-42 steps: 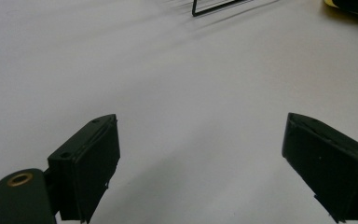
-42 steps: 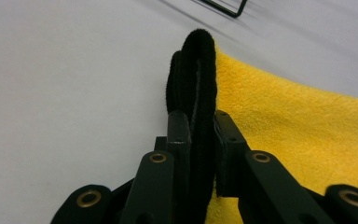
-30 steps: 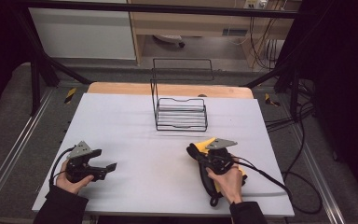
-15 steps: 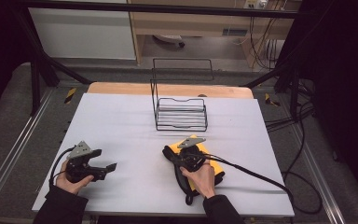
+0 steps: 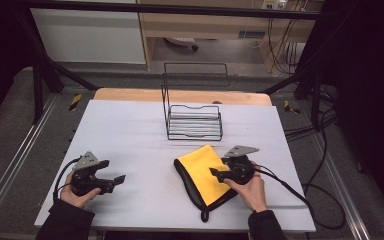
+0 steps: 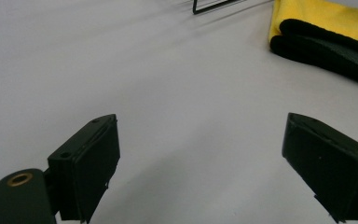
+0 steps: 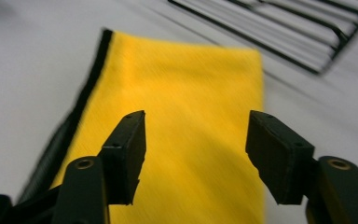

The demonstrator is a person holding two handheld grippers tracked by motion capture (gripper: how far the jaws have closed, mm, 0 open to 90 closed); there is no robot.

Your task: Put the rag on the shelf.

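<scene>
High view | wire rack (image 5: 194,121) holds nothing | both grippers wide | yellow cloth (image 5: 204,172) flat

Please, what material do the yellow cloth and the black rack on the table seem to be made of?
The yellow cloth looks like soft woven or microfibre fabric: matte, with a fine ribbed texture in the right gripper view and a black sewn edge. The rack appears to be thin metal wire with a black coating, judging by its slim straight bars; the exact finish is not clear.

Wire rack (image 5: 194,121) blocks far centre; yellow cloth (image 5: 203,172) lies near right.
</scene>
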